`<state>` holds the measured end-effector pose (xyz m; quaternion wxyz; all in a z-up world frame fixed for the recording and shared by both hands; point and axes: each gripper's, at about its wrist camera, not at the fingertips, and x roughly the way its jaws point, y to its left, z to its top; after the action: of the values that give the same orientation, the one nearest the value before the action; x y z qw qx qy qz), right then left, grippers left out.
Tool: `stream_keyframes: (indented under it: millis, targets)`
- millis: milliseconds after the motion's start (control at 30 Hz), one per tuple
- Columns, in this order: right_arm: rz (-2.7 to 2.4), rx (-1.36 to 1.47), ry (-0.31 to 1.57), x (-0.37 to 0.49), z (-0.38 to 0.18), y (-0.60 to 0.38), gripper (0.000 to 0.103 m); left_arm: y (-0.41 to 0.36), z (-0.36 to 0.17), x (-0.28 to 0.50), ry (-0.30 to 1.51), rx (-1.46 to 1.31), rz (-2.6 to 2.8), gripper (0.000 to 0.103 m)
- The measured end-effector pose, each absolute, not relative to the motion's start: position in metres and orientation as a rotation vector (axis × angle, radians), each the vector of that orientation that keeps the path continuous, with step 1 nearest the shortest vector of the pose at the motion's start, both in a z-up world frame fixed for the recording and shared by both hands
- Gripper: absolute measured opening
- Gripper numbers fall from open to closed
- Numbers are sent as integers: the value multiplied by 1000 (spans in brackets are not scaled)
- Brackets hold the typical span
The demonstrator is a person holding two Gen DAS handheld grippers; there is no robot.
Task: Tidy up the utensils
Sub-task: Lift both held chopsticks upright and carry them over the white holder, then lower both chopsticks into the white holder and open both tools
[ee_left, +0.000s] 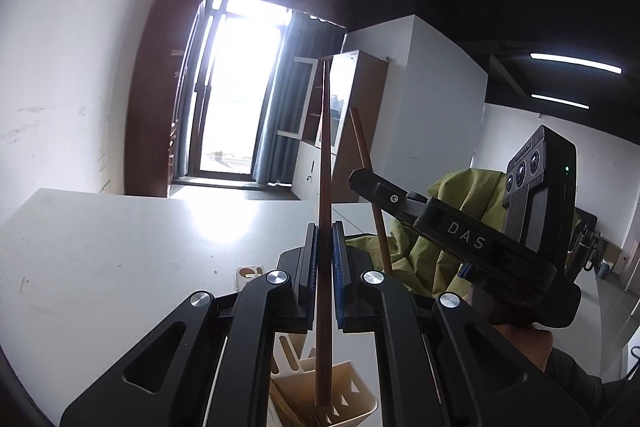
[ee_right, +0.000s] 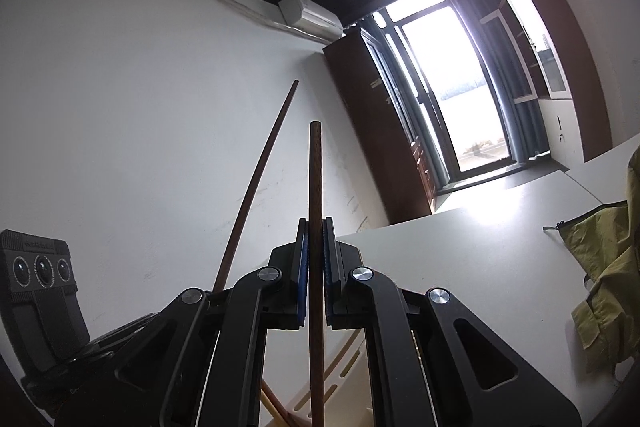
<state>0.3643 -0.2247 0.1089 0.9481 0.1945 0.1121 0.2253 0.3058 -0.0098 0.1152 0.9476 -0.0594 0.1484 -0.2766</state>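
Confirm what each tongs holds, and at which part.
Each holds one brown chopstick. Left tongs clamp the left chopstick near mid-length, lower end over the beige utensil holder. Right tongs clamp the right chopstick somewhere along its shaft.

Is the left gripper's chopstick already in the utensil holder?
Not yet: the chopstick, clamped in the left gripper, hangs above the holder.

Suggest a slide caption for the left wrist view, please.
Left gripper clamps a brown chopstick upright above the beige utensil holder.
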Motion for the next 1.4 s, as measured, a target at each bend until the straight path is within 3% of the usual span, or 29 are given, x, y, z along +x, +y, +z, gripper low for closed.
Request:
stream_keyframes:
  millis: [500, 1400]
  targets:
    - [470, 411, 206, 374, 92, -213, 7, -1, 87, 318, 299, -251, -653, 6]
    - [444, 293, 301, 321, 72, -198, 7, -7, 41, 298, 393, -220, -593, 7]
